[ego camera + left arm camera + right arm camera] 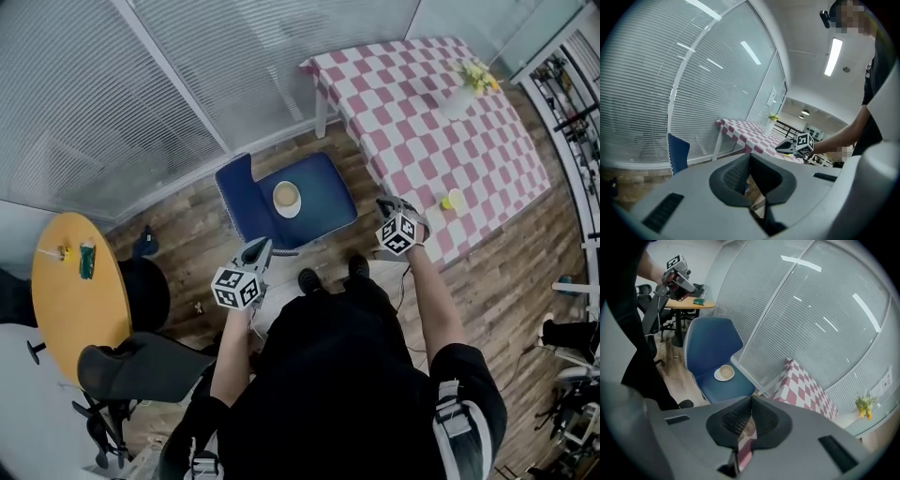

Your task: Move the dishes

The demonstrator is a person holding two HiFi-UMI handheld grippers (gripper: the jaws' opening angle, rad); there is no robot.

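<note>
Both claws are pressed together and empty. My left gripper [257,250] and right gripper [388,202] hover near the blue chair [323,211], where the cup and saucer [287,198] sit on the seat.

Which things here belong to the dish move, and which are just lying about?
For the job: cup on its plate, both on the blue chair seat.

Lying about: checkered table, vase of flowers, round yellow table with a green item, black office chair.
</note>
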